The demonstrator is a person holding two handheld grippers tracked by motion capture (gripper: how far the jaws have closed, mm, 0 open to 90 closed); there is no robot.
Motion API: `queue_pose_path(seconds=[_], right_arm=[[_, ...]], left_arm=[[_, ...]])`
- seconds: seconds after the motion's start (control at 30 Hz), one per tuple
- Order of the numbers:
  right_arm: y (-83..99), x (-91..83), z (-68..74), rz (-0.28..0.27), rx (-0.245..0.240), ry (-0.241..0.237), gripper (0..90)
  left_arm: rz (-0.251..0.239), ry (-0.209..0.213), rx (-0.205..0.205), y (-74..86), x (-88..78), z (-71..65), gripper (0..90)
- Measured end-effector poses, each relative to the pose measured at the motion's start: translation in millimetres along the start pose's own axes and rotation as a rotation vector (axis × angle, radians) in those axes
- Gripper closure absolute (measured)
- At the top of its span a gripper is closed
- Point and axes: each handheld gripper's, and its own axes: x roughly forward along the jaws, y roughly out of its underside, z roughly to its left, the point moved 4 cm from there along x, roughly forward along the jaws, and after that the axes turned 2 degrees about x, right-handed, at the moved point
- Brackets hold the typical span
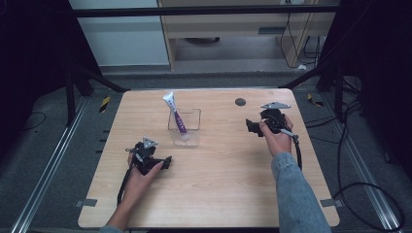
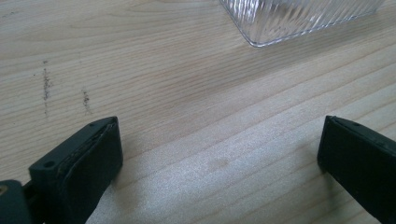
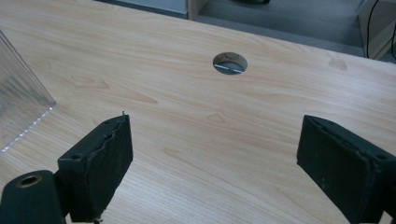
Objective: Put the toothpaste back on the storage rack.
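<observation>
Toward the lower left of the high view, a person's left hand [image 1: 141, 182] holds the left gripper [image 1: 164, 162] low over the light wooden table [image 1: 218, 194], a cable trailing from it back toward the bottom edge. In the left gripper view its two black jaws stand wide apart with bare wood between them, and a corner of ribbed clear plastic shows at the upper right of that frame, well clear of the jaws

Just left of centre in the high view a clear plastic container [image 1: 185, 127] stands on the table, and a white and purple tube [image 1: 176, 115] leans inside it, its flat white end sticking up past the rim toward the upper left, its lower end down in the box

Right of centre near the far edge, a round dark hole [image 1: 240, 102] is cut in the tabletop; the right gripper view shows it in the upper middle

At the right of the high view, a hand in a denim sleeve [image 1: 296, 194] holds the right gripper [image 1: 250, 127], which points left toward the container. In the right gripper view its jaws are spread wide, gripping nothing, with a clear ribbed wall at the left edge of the frame
</observation>
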Motion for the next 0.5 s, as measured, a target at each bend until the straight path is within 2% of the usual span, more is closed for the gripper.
queue_pose_path(seconds=[0.3, 0.5], right_arm=[[13.8, 18.5, -4.1, 0.043, -0.01, 0.013, 9.9], [18.8, 30.4, -1.8, 0.051, 0.004, -0.001, 10.0]], left_arm=[[0.001, -0.001, 0.002, 0.0, -0.1, 0.1, 0.0], [0.001, -0.001, 0.002, 0.0, -0.1, 0.1, 0.0]])
